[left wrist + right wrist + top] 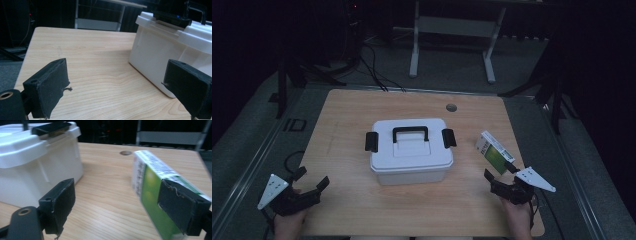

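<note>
A white lidded box point(411, 150) with a black handle and two black side latches stands at the middle of the wooden table point(347, 115). A green and white carton point(493, 151) stands to its right. My right gripper point(498, 171) is open at the near right, and its outer jaw sits close against the carton point(147, 177). In the right gripper view point(122, 205) the box point(37, 165) lies ahead to the left. My left gripper point(312, 178) is open at the near left corner, empty. Its own view point(117, 85) has the box's corner point(160, 50) ahead on the right.
A round cable hole point(451, 107) marks the table's far side. Beyond the table, a white metal frame point(452, 30) stands on the grey floor, with cables point(372, 70) and dark stand legs to either side. Bare wood surrounds the box.
</note>
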